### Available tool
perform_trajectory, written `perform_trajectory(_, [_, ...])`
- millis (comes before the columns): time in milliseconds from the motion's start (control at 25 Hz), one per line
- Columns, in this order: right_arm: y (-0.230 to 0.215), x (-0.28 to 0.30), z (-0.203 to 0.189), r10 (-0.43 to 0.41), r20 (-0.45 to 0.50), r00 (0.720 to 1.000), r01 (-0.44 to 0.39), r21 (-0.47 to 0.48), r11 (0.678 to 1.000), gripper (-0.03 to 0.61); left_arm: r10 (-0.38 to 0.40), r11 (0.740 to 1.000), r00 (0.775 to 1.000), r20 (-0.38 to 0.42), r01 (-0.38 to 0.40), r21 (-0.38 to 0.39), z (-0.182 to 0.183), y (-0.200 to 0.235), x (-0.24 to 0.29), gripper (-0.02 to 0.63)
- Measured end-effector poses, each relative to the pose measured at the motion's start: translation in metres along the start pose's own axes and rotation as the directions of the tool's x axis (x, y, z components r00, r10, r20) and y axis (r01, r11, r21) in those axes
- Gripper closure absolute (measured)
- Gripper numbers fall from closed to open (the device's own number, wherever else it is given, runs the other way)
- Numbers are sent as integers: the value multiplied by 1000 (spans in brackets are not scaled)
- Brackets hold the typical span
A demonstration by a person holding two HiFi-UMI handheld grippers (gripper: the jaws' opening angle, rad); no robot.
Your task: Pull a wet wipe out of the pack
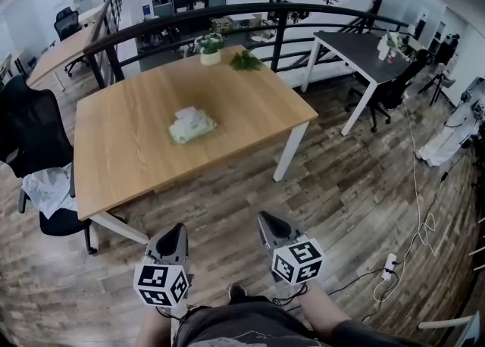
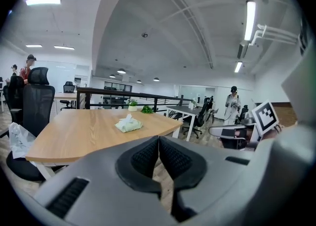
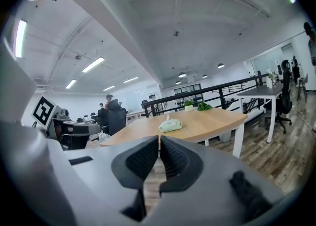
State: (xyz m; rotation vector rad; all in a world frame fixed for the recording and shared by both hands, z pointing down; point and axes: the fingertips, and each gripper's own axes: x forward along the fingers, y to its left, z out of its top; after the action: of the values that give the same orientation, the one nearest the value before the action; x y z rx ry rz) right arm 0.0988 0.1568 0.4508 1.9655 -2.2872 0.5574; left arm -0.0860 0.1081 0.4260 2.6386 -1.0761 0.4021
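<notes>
Pale green wet wipe pack (image 1: 194, 130), white wipe (image 1: 187, 116) on top; light wood-grain desk (image 1: 129, 156); dark brown plank floor (image 1: 356, 186); black-and-white checked marker cubes (image 1: 161, 283).

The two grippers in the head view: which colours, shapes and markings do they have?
Both the left gripper and the right gripper have grey bodies that taper to pointed tongs. Each carries a white cube with black square markers. The gripper views show dark, ribbed pads inside the tongs.

The left gripper (image 1: 179, 230) and right gripper (image 1: 265, 219) are grey tapered shells with black ribbed pads (image 2: 144, 159). Each carries a white cube (image 1: 161, 283) printed with black square markers.
</notes>
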Motion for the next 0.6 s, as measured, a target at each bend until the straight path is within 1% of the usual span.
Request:
perform_trajectory(200, [-14, 13, 9, 9, 21, 1000, -9, 22, 1000, 552, 2, 1000, 1000, -10, -2, 19, 7, -5, 19, 598])
perform_trajectory(440, [-24, 19, 13, 4, 21, 1000, -4, 31, 1000, 552, 8, 1000, 1000, -13, -7, 13, 17, 0, 28, 598])
perform_trajectory(600, [-28, 26, 11, -5, 13, 1000, 5, 23, 1000, 552, 14, 999, 1000, -22, -13, 42, 16, 9, 43, 598])
